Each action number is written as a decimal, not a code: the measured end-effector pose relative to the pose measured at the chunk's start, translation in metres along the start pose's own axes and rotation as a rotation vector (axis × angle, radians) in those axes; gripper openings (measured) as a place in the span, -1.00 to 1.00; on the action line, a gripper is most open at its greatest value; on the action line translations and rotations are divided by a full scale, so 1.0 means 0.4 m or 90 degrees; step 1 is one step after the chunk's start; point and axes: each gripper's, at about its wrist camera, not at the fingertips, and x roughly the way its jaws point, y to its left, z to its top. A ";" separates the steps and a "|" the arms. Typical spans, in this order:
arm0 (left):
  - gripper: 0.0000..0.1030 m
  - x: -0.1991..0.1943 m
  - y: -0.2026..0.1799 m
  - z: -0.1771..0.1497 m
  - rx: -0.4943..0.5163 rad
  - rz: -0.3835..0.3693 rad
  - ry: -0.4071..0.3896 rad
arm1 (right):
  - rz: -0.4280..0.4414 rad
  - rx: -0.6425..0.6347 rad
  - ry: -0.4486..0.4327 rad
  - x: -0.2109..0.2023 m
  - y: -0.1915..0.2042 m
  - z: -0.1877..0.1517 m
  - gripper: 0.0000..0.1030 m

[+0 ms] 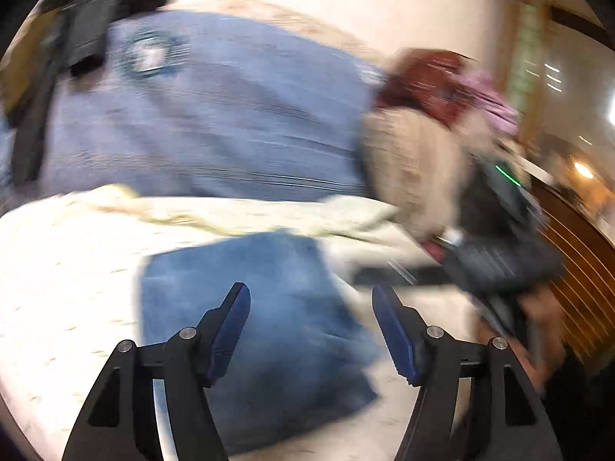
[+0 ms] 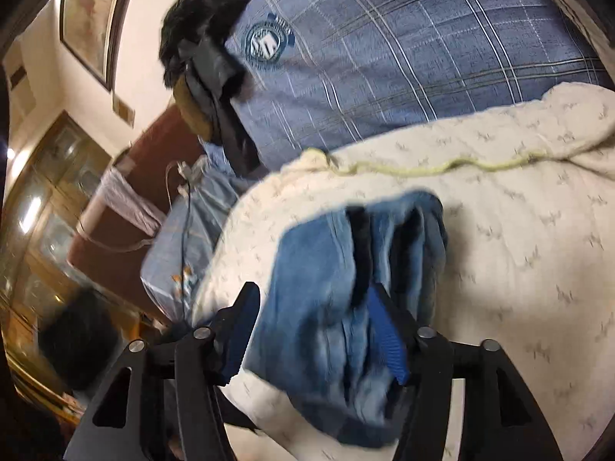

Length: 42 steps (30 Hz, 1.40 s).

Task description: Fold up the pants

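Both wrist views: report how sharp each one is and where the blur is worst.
Left wrist view: heavy motion smear across the jeans, plaid pillow and room; only the open left gripper is crisp. Right wrist view: sharper, pillow checks readable; the jeans between the open right gripper fingers blur moderately.

Round emblem point(image 2: 268, 43) on pillow point(image 2: 403, 38): lettering unreadable

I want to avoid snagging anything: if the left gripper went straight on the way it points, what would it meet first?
Most likely the jeans, lying on the cream blanket between the open left gripper; blur makes depth unsure.
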 end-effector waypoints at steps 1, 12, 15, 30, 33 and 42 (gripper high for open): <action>0.28 0.015 0.032 0.005 -0.017 0.040 0.009 | -0.004 -0.012 0.015 0.009 0.009 -0.014 -0.17; 0.18 0.172 0.108 -0.004 -0.075 0.078 0.138 | -0.174 -0.125 0.135 0.121 0.085 -0.078 -0.76; 0.18 0.190 0.105 0.003 -0.054 0.089 0.142 | -0.152 -0.133 0.097 0.027 0.108 -0.077 -0.93; 0.19 0.205 0.064 -0.005 -0.038 0.083 0.154 | -0.139 -0.099 -0.010 -0.070 0.087 -0.047 0.55; 0.19 0.207 0.058 -0.011 -0.045 0.067 0.161 | -0.246 -0.202 -0.004 -0.072 0.163 0.026 0.55; 0.24 0.194 0.000 -0.025 0.026 0.046 0.170 | -0.188 -0.115 0.056 0.189 0.043 0.129 -0.60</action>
